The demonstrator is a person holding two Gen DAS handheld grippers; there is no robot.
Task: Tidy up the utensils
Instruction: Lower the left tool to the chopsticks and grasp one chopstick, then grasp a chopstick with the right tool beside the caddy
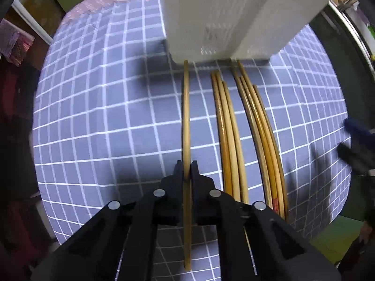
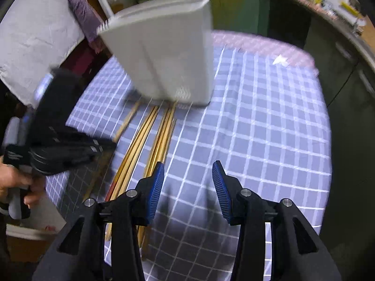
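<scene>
My left gripper [image 1: 186, 167] is shut on one wooden chopstick [image 1: 186, 117], which points toward the white utensil holder [image 1: 225, 16] standing at the far side of the table. Several more chopsticks [image 1: 248, 135] lie side by side on the cloth to its right. In the right wrist view my right gripper [image 2: 188, 166] is open and empty above the cloth, with the loose chopsticks [image 2: 145, 140] just left of its left finger and the holder [image 2: 164, 56] farther ahead. The left gripper [image 2: 65, 145] shows blurred at the left, held by a hand.
A grey-blue checked cloth [image 1: 105, 117] covers the round table [image 2: 269, 128]. A pink patterned strip [image 2: 257, 44] lies along the far edge. A white bag [image 2: 35, 35] and clutter stand beyond the table's left edge; shelves with items line the right background.
</scene>
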